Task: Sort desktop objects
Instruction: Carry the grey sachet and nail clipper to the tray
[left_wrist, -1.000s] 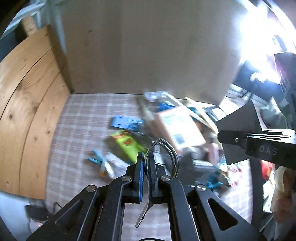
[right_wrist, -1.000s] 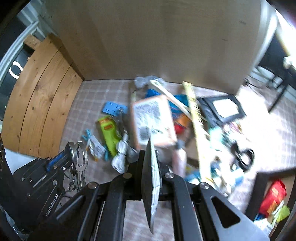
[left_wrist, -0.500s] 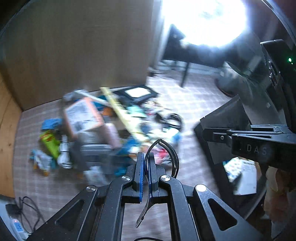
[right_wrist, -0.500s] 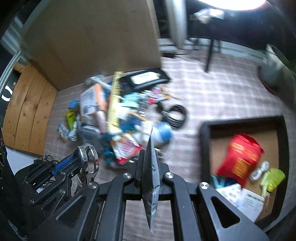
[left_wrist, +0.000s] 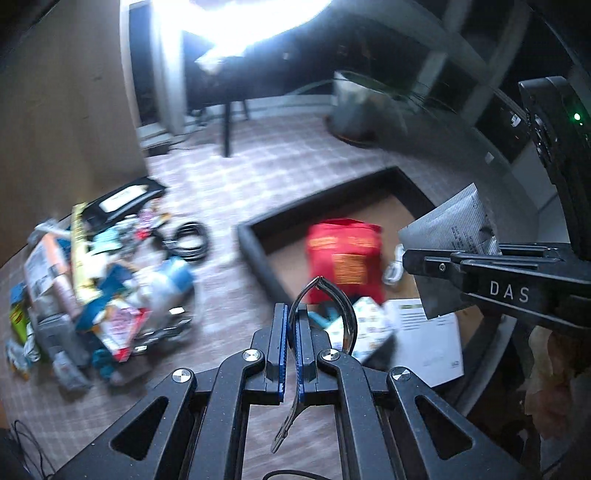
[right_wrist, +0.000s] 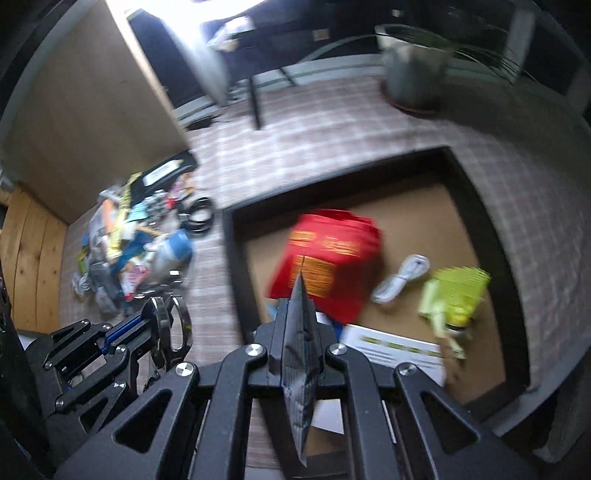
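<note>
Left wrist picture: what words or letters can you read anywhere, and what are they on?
"DAS": white letters on the black body of the right gripper.
Silver packet held in that gripper: rows of small print, too small to read.
Red bag in the black tray: yellow print, too blurred to read.
White sheet in the tray: a green heading and small print, too blurred to read.
Pile of clutter on the rug: the labels are all blurred.

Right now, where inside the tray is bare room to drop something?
The tray is bare along its far wall, behind the red bag, and between the white cord and right wall. Its near side is crowded with papers and a green packet.
</note>
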